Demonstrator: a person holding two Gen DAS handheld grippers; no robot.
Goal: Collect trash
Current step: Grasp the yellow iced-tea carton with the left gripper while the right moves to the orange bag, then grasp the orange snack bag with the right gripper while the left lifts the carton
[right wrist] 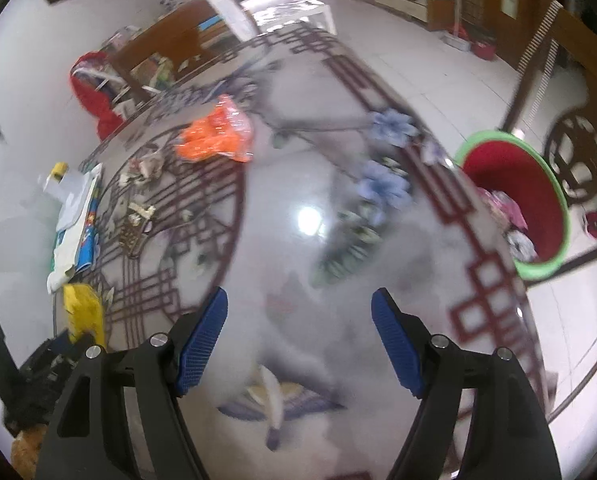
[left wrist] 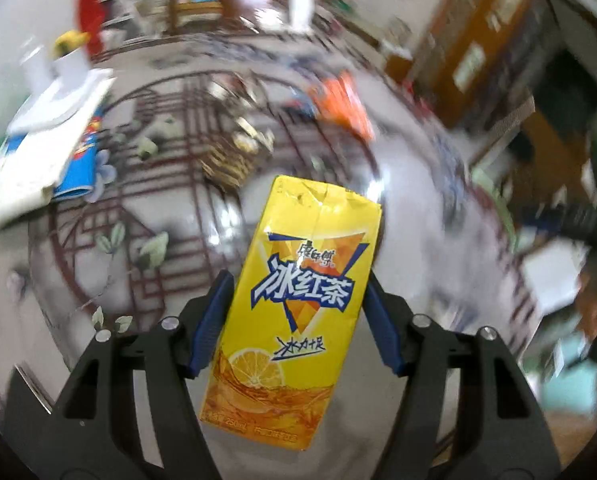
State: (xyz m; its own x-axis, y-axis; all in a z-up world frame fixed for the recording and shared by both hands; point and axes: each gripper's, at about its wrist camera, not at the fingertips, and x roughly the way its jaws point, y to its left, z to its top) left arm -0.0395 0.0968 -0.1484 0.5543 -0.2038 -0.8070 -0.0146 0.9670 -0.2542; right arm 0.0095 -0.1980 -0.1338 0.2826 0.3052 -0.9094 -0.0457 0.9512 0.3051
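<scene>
Yellow tea carton (left wrist: 294, 312) clamped in L gripper (left wrist: 296, 320), mid-carry; R gripper (right wrist: 300, 336) agape, empty. Next: carry to red bin (right wrist: 518, 204), drop in.

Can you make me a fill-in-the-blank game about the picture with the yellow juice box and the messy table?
1. The left gripper is shut on a ____ drink carton.
2. The right gripper is open and holds ____.
3. The bin beside the table is red inside with a ____ rim.
4. The crumpled plastic bag on the table is ____.

Missing words: yellow; nothing; green; orange
</scene>
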